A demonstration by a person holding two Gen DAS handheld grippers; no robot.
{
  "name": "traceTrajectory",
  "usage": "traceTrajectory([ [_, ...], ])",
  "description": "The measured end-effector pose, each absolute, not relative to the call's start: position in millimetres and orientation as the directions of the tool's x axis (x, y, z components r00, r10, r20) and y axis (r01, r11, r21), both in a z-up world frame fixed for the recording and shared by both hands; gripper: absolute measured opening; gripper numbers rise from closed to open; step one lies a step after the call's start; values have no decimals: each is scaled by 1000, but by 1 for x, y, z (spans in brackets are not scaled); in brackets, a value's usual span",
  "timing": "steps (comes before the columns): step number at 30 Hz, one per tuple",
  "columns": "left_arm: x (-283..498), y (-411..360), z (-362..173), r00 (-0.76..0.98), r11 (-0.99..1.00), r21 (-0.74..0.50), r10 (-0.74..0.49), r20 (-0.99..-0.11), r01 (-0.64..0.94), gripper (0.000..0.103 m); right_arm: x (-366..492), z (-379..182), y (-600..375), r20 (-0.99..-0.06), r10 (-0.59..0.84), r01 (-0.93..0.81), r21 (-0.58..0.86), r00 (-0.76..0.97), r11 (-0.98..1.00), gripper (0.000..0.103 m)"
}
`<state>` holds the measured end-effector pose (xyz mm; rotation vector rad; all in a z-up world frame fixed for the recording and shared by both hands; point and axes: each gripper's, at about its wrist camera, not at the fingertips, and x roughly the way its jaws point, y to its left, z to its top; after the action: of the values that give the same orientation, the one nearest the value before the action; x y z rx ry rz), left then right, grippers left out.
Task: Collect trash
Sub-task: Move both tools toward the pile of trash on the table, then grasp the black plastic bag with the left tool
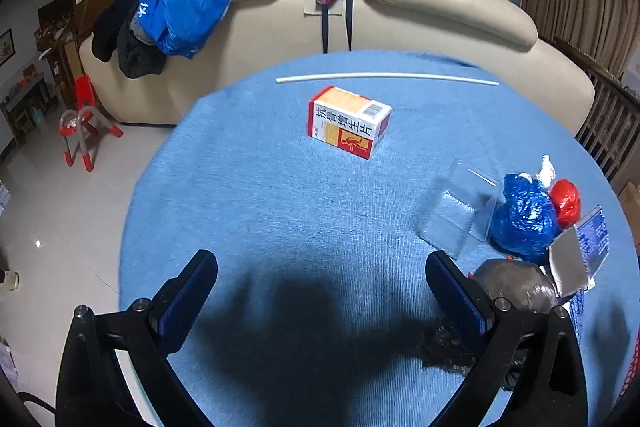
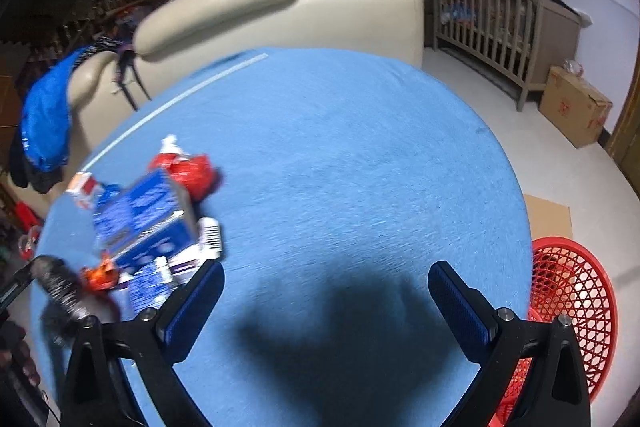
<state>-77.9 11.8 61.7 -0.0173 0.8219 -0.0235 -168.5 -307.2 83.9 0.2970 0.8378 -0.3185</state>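
Both grippers, left (image 1: 322, 291) & right (image 2: 326, 301), spread, empty; medicine box (image 1: 349, 122) w/ Chinese text, barcode.

One medicine box (image 1: 349, 122), one white straw (image 1: 387, 77), one clear blister pack (image 1: 456, 215), one red basket (image 2: 568, 311).

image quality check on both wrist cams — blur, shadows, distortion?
Left wrist: sharp; print on the medicine box is legible; a dark shadow falls on the blue tablecloth between the open left gripper; fisheye bends the white straw. Right wrist: motion blur smears the trash pile; a similar shadow lies before the open right gripper; the red basket is cut off at the edge.
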Motion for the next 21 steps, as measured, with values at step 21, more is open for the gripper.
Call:
traceTrajectory([
  [21, -126, 0, 92, 703, 994, -77, -114, -702, 83, 103, -226, 105, -268, -723, -74, 310, 198, 686, 930, 103],
])
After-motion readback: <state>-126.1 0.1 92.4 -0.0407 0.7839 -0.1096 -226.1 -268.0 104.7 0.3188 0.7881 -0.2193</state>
